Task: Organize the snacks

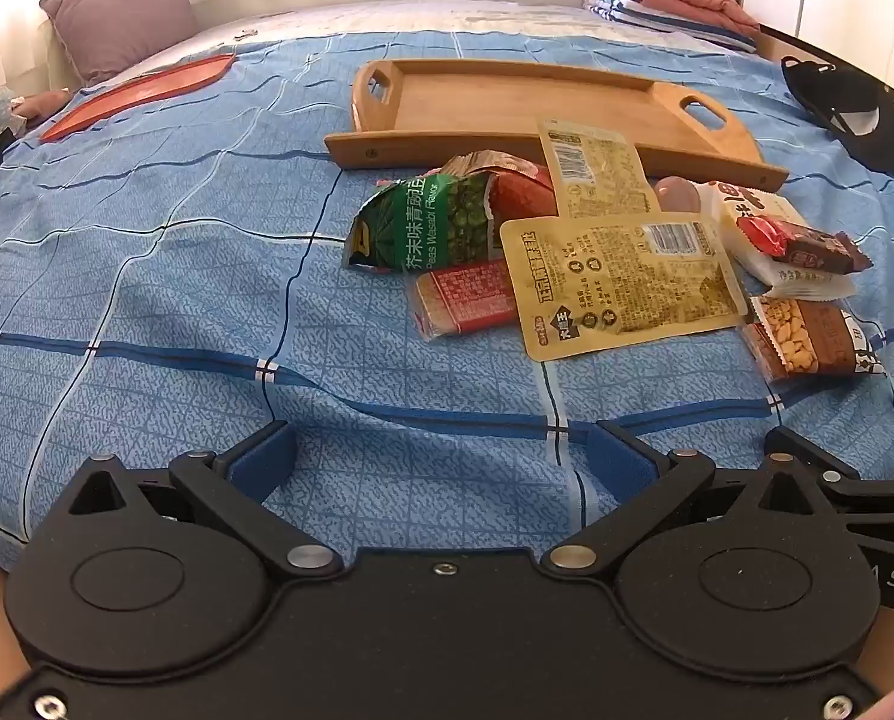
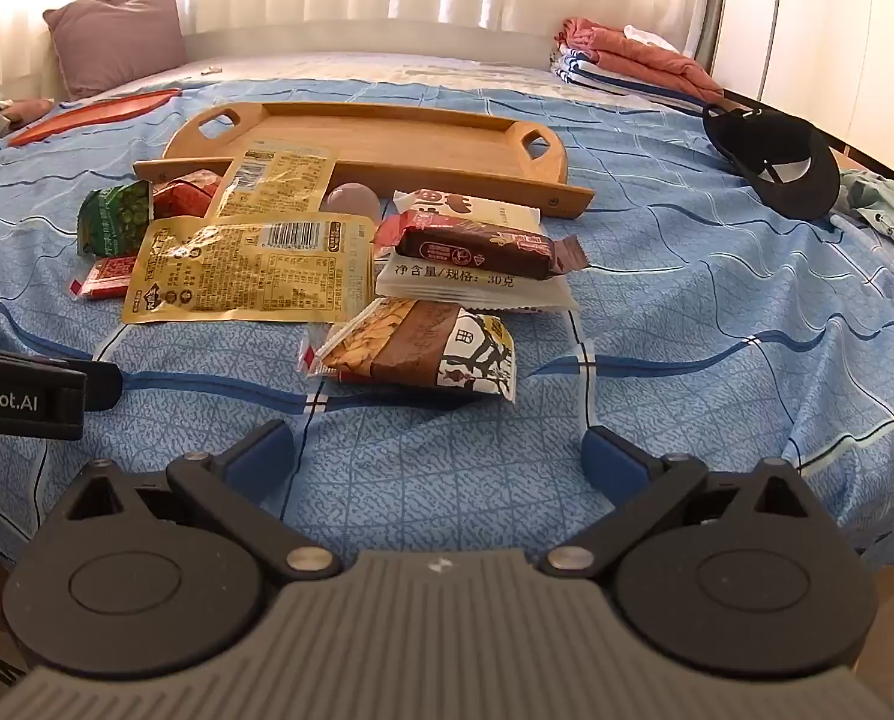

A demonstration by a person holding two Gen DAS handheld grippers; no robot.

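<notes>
A pile of snack packets lies on the blue bedspread in front of an empty wooden tray (image 1: 525, 102) (image 2: 387, 138). It holds a green pea bag (image 1: 423, 222) (image 2: 117, 216), two yellow packets (image 1: 621, 282) (image 2: 249, 270), a red bar (image 1: 465, 297), a brown bar (image 1: 807, 246) (image 2: 477, 246) on a white packet (image 2: 471, 288), and a peanut pack (image 1: 807, 339) (image 2: 423, 348). My left gripper (image 1: 441, 456) is open and empty, short of the pile. My right gripper (image 2: 441, 450) is open and empty, just before the peanut pack.
An orange plate (image 1: 141, 93) (image 2: 99, 111) lies far left near a purple pillow (image 1: 117, 15). A black cap (image 1: 849, 114) (image 2: 777, 162) sits far right. Folded clothes (image 1: 669, 0) (image 2: 633, 60) rest at the back right. The left gripper's body shows in the right wrist view (image 2: 27, 396).
</notes>
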